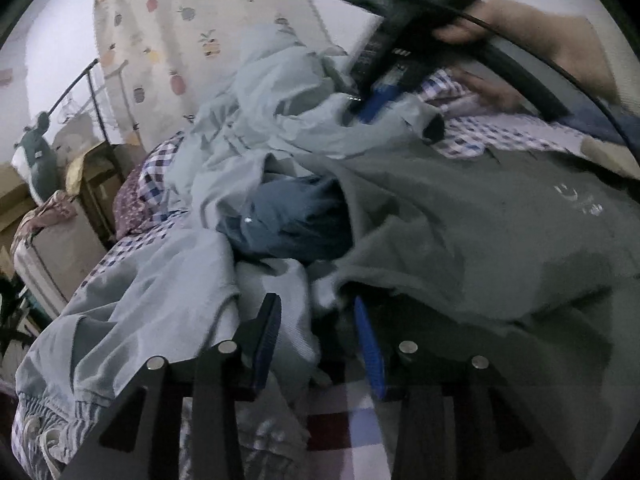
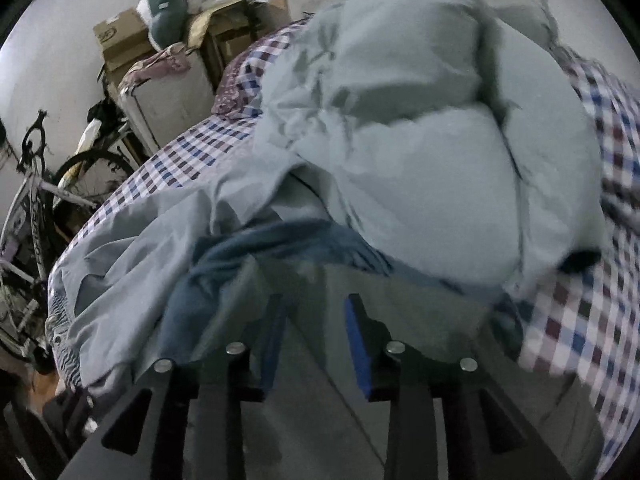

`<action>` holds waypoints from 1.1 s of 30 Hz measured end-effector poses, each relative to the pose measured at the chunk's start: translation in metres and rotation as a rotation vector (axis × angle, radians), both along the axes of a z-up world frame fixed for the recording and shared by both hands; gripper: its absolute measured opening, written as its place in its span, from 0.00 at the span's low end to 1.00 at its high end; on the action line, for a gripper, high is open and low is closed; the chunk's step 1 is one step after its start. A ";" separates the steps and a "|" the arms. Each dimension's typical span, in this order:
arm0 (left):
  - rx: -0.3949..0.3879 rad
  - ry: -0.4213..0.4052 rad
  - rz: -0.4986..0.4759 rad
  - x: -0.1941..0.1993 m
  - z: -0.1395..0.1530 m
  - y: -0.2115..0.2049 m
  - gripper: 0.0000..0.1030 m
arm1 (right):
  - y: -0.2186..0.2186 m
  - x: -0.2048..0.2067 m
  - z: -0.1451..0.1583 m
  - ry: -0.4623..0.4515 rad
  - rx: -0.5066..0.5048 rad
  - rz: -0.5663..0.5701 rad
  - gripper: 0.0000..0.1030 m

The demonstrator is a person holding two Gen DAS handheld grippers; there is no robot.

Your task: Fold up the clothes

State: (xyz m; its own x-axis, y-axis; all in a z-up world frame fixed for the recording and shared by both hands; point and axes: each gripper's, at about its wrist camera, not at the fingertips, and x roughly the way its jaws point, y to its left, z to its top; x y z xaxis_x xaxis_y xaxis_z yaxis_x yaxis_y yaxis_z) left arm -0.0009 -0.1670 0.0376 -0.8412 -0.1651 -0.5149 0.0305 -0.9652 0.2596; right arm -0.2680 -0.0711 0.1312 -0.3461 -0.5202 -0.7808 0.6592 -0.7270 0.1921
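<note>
A heap of clothes lies on a bed covered with a checked sheet [image 2: 576, 332]. Seen from the left wrist, the left gripper [image 1: 320, 336] hangs low over the pile, its blue-padded fingers [image 1: 370, 344] spread apart with pale cloth between them; whether they pinch any of it cannot be told. Just ahead sits a crumpled blue garment [image 1: 288, 216], with a grey-green garment [image 1: 500, 232] spread to its right and a pale blue garment [image 1: 256, 120] bunched behind. At upper right a hand [image 1: 532, 36] holds the right gripper [image 1: 376, 100], blurred, against the pale blue cloth. From the right wrist, the right gripper [image 2: 316, 344] has its fingers apart over grey-green fabric, gripping nothing that can be made out. Beyond the bed stand cardboard boxes [image 2: 120, 36] and a bicycle [image 2: 44, 184].
</note>
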 end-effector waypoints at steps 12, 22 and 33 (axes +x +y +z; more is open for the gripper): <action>-0.032 0.046 -0.091 0.001 0.005 0.027 0.16 | -0.026 0.001 -0.016 -0.100 -0.053 0.078 0.38; -0.053 0.013 -0.138 0.003 0.001 0.037 0.01 | -0.061 0.006 -0.013 -0.067 0.025 0.048 0.38; -0.072 -0.012 -0.153 0.005 -0.003 0.040 0.01 | -0.103 0.005 -0.016 -0.013 0.167 -0.006 0.38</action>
